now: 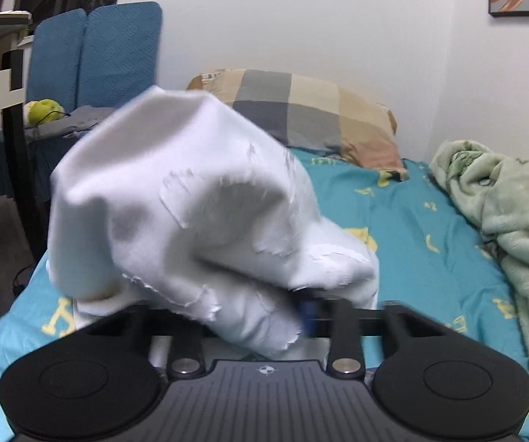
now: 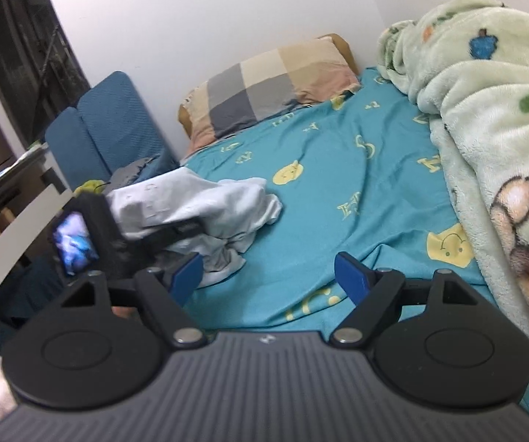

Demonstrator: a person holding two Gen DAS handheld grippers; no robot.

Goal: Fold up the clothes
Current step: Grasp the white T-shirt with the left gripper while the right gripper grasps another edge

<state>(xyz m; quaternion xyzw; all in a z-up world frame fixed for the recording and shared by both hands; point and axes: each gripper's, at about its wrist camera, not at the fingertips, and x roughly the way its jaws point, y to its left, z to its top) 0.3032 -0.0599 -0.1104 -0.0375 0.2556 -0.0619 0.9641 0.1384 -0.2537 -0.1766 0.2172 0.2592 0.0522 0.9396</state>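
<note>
Over at the left edge of the bed [image 2: 330, 169], the left gripper [image 1: 310, 316] is lifted with a white garment [image 1: 190, 206] bunched over its front. The cloth is crumpled and blurred, draped right across the tool so that only a sliver of one blue pad [image 1: 307, 317] peeks out. The fingers look drawn close together on the fabric, the cloth pinched between them. Seen from the right wrist camera, the same garment [image 2: 205, 210] lies in a rumpled heap on the teal sheet near the bed's left side, partly spilling over the left gripper's [image 2: 187, 230] black body.

Farther along, a checked pillow [image 2: 264, 92] sits at the head of the bed against the wall.

The right gripper [image 2: 270, 280] hovers above bare sheet, its blue-tipped fingers [image 2: 352, 276] spread wide apart with nothing between them, well apart from the garment.

At the far right, a pale green fleece blanket [image 2: 485, 110] is heaped along the bed's edge.
</note>
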